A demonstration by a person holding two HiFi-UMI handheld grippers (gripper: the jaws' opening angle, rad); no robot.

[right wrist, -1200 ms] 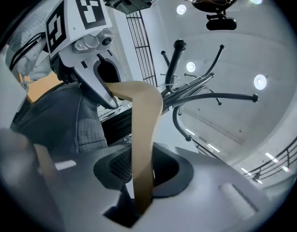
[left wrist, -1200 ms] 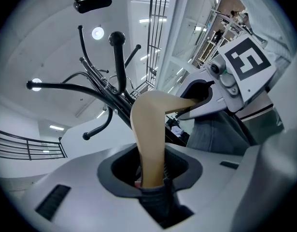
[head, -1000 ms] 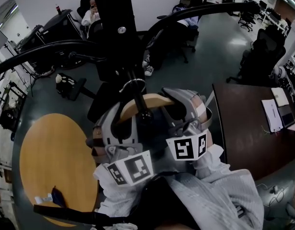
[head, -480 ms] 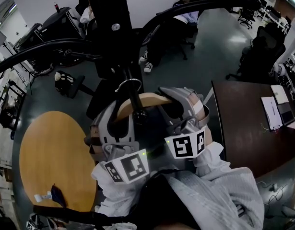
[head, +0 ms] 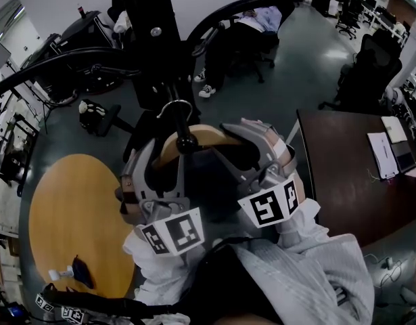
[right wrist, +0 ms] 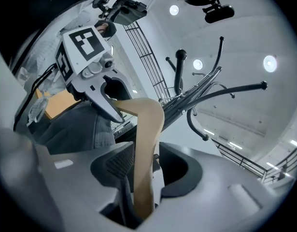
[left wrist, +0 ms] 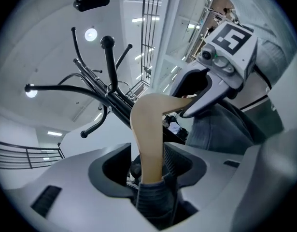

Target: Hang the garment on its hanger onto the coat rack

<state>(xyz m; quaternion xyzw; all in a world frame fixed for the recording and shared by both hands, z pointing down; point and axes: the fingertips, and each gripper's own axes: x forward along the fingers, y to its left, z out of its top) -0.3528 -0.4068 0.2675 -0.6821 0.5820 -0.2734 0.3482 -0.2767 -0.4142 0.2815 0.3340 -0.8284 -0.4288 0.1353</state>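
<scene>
— Since the jaws of both grippers have just been opening, is the hanging finished, do you think?

— Nearly, I think. The left gripper [head: 155, 171] has its jaws apart, and one arm of the wooden hanger [left wrist: 149, 129] passes between them. A dark gap shows beside the wood on one side, so the pads do not clamp it. The right gripper [head: 258, 156] is the same: jaws apart, the other arm of the hanger between them, with free space on its outer side.

— And where is the hook?

— The metal hook [head: 175, 107] stands just ahead of the two grippers, between them. It seems to lie over a black peg [head: 180, 126] of the coat rack [head: 150, 39]. I cannot see the contact itself clearly, so this is only my judgement.

— The garment?

— The grey garment [left wrist: 157, 204] is on the hanger. Its cloth lies at the root of the left jaws, and it also shows beside the other gripper in the right gripper view.

— What is left, then?

— Carrying and hooking look done. What remains is to draw both grippers back off the hanger arms without pulling the wood along. If one pad drags, the hook could slip from the peg.
</scene>
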